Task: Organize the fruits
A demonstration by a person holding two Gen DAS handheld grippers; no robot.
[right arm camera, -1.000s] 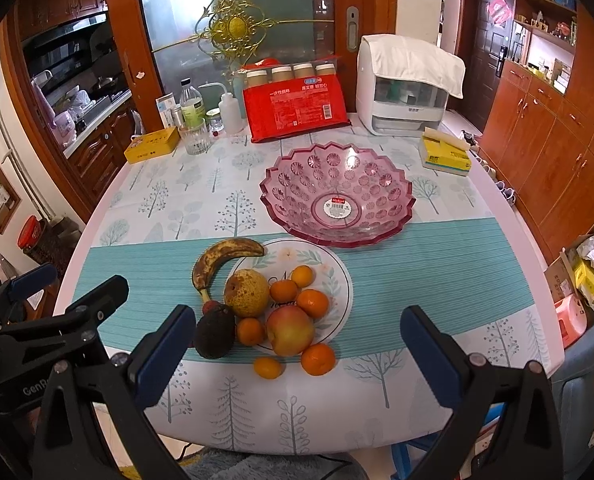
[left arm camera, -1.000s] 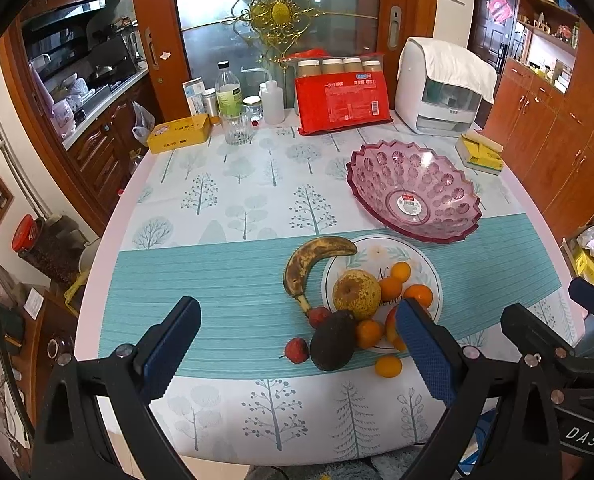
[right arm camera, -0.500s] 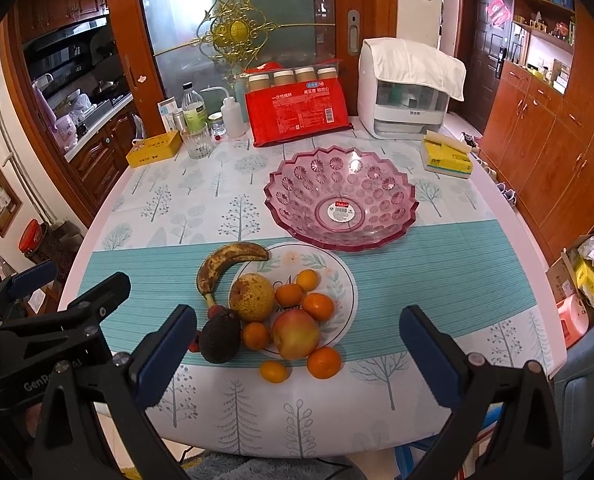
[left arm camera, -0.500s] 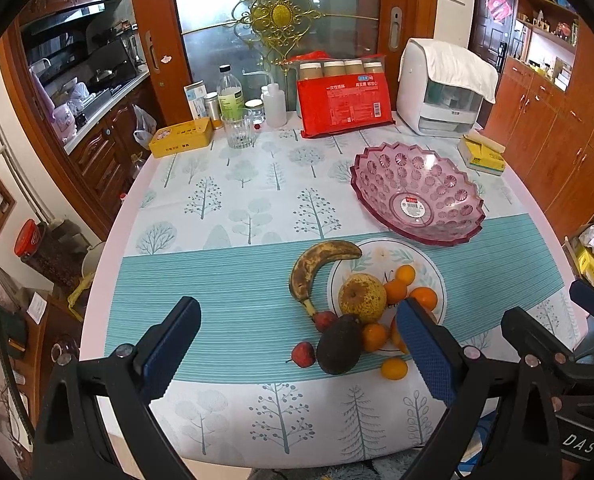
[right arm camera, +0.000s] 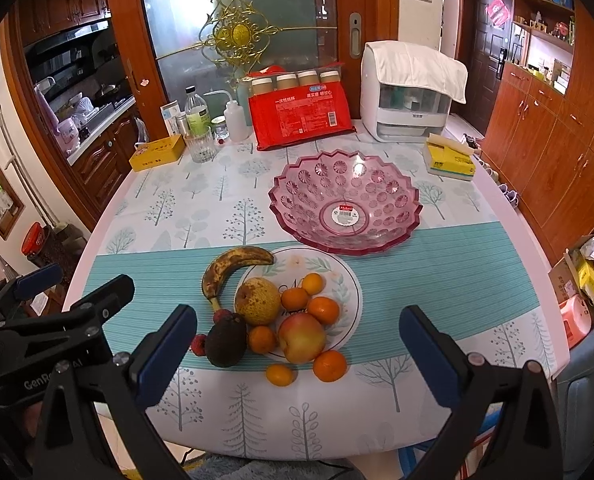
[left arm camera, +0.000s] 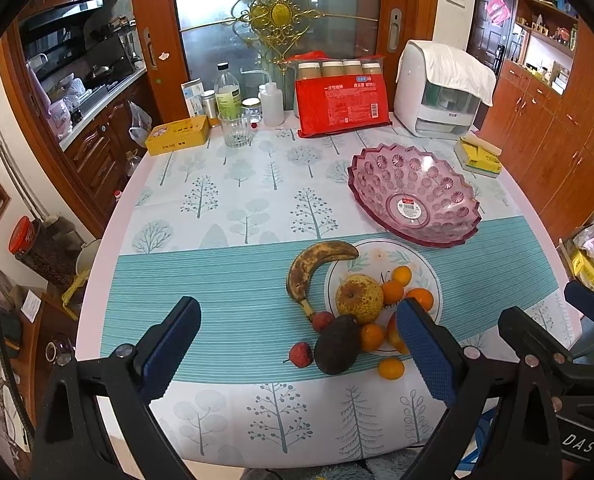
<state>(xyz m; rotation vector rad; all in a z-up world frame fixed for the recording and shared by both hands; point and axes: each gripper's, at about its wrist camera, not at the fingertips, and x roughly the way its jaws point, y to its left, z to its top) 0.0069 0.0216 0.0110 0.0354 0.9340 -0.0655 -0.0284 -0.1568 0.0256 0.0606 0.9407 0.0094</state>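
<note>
A white plate (right arm camera: 347, 280) near the table's front holds a pear (right arm camera: 257, 300), an apple (right arm camera: 301, 337) and several small oranges (right arm camera: 323, 310). A spotted banana (right arm camera: 233, 266), a dark avocado (right arm camera: 226, 345) and two lychees (right arm camera: 198, 345) lie left of it. An empty pink glass bowl (right arm camera: 345, 208) stands behind the plate. My left gripper (left arm camera: 297, 344) is open and empty above the front edge, in front of the avocado (left arm camera: 336, 345) and banana (left arm camera: 317, 260). My right gripper (right arm camera: 297, 350) is open and empty in front of the plate.
At the back stand a red packet of cups (right arm camera: 301, 120), a white appliance (right arm camera: 411, 92), bottles and a glass (right arm camera: 203, 144), and a yellow tin (right arm camera: 157, 153). A yellow box (right arm camera: 451, 157) lies at the right edge. The round table (right arm camera: 257, 420) has a tree-pattern cloth.
Both grippers have drawn back and up slightly, so the table looks a little farther off. The fruit and bowl have not moved. Both stay open.
</note>
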